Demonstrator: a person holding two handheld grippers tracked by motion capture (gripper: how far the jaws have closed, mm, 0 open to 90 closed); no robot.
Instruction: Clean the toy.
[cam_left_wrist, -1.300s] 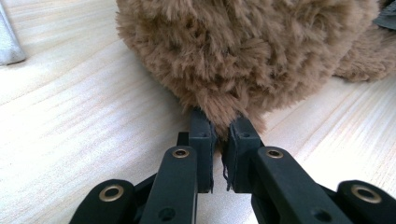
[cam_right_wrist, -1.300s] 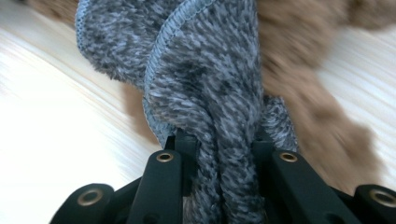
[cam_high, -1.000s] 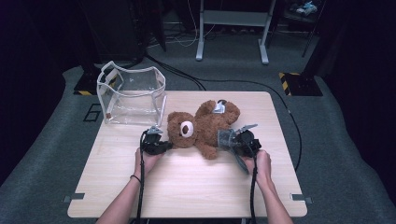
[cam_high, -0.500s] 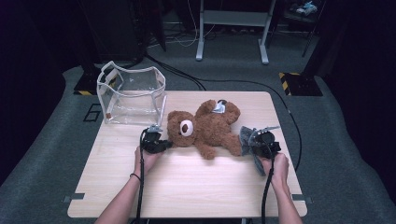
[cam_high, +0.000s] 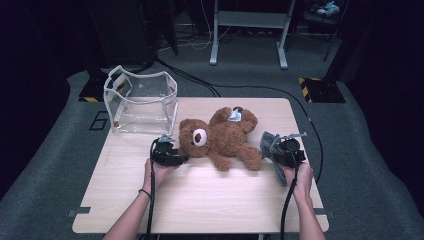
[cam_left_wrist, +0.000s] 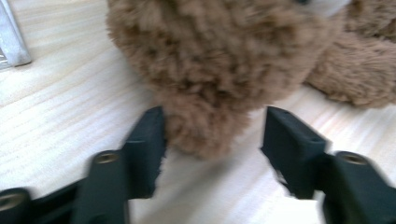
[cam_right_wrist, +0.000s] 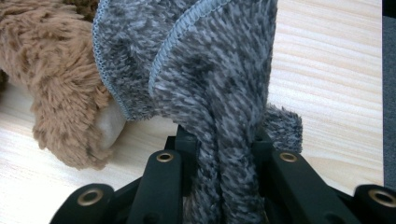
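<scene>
Bear (cam_high: 220, 137) lies on its back mid-desk (cam_high: 200, 200). Right tongs (cam_high: 278, 151) are clamped on a grey garment (cam_right_wrist: 205, 70), held clear beside the bear's foot. Left tongs (cam_left_wrist: 210, 140) have just been opening; the jaws now stand apart around the bear's ear, steadying no more.

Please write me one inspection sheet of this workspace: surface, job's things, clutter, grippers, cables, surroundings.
Surface: wooden table, bare at the front.
Job's things: brown teddy bear lying flat; grey fleece garment off the bear, beside its foot.
Clutter: clear bag at the far left corner.
Grippers: left gripper has just opened, fur between the jaws, one pad touching; right gripper shut on the garment.
Cables: one trails from each gripper; more on the floor.
Surroundings: grey carpet, metal stand.
</scene>
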